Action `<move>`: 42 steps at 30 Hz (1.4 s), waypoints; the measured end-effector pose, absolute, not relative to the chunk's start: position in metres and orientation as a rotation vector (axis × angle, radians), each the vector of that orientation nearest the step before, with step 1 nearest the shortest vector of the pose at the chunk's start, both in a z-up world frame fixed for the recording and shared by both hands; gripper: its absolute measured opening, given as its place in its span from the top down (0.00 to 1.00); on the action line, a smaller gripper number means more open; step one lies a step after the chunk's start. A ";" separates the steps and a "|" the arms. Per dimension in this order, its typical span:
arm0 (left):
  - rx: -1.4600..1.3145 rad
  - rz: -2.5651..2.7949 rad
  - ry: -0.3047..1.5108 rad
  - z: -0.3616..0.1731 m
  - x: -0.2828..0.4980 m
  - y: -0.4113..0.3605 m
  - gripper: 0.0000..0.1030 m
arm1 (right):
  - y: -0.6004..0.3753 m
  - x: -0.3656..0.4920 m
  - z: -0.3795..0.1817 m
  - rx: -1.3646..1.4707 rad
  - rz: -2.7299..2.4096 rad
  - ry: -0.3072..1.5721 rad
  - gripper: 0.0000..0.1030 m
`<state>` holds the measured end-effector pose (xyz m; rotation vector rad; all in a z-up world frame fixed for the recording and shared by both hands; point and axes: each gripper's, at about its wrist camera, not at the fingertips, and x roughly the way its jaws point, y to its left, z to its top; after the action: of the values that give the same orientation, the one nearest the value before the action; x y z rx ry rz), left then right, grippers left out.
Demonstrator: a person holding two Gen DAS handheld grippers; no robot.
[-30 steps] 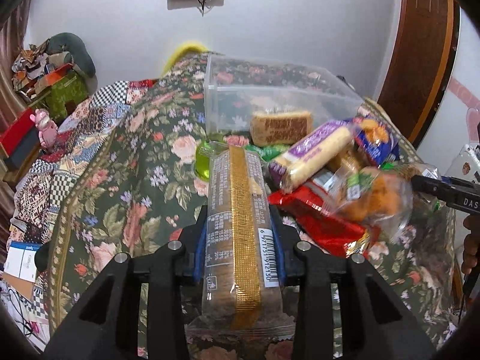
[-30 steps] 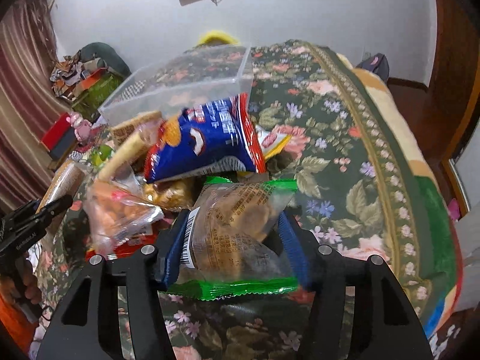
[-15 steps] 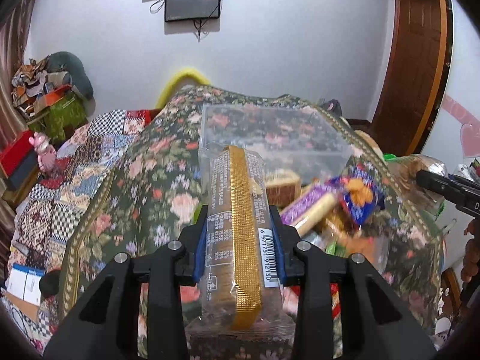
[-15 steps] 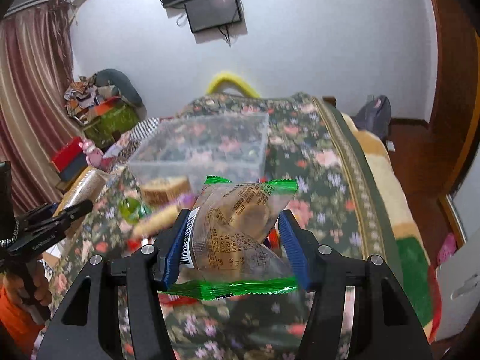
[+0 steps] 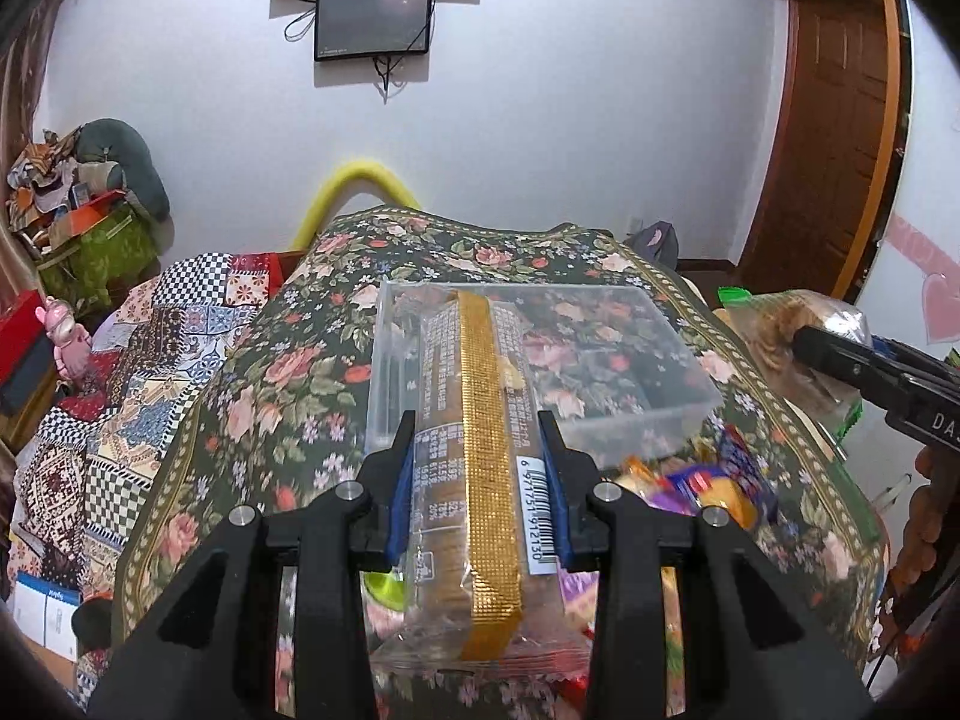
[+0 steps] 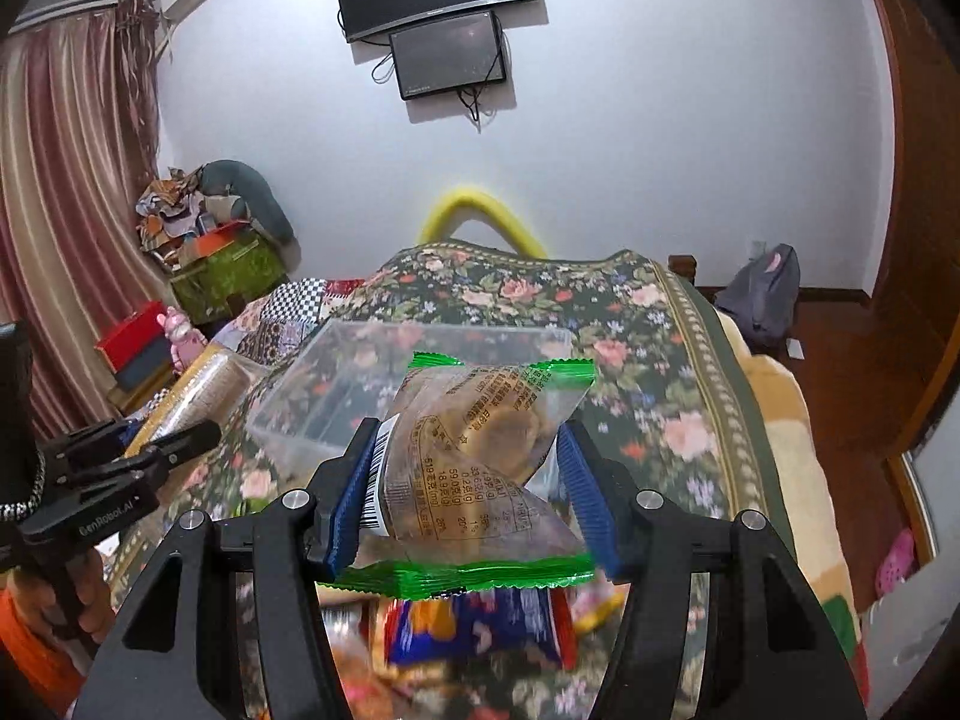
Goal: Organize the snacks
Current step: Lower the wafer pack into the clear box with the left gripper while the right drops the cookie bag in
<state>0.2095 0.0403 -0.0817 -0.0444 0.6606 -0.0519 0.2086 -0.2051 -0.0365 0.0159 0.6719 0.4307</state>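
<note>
My left gripper [image 5: 477,438] is shut on a long clear biscuit pack with a gold strip [image 5: 480,450], held lengthwise above the bed. My right gripper [image 6: 471,438] is shut on a clear pastry bag with green edges [image 6: 480,450]. An empty clear plastic bin [image 5: 630,354] [image 6: 336,384] stands on the floral bedspread beyond both packs. In the left wrist view the right gripper [image 5: 840,360] and its pastry bag show at the right edge. In the right wrist view the left gripper [image 6: 168,441] shows at the left with its biscuit pack [image 6: 198,378]. Loose snacks [image 5: 714,480] [image 6: 480,624] lie below, blurred.
The floral bedspread [image 5: 270,372] covers the bed; a patchwork quilt [image 5: 132,372] lies to its left. Boxes and a green bag [image 6: 228,264] are stacked by the curtain. Two screens [image 6: 444,18] hang on the far wall. A wooden door [image 5: 834,138] is on the right.
Both grippers have risen with their packs and moved toward the clear bin. The snack pile has dropped low in both views, and the bin's open top now shows.
</note>
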 end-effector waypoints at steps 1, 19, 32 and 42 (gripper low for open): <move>-0.044 -0.051 0.662 -0.083 0.213 0.040 0.65 | -0.203 0.214 -0.037 0.013 0.431 0.671 0.46; -0.046 -0.054 0.765 -0.111 0.303 0.042 0.65 | -0.165 0.280 -0.076 -0.090 0.442 0.776 0.46; -0.012 -0.060 0.804 -0.125 0.327 0.036 0.71 | -0.154 0.296 -0.100 -0.160 0.460 0.889 0.45; 0.001 -0.066 0.792 -0.111 0.304 0.033 0.69 | -0.159 0.277 -0.081 -0.139 0.478 0.844 0.39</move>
<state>0.3042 0.0331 -0.1114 0.0012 0.7924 -0.0661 0.2765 -0.1593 -0.0809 -0.1391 0.8442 0.4783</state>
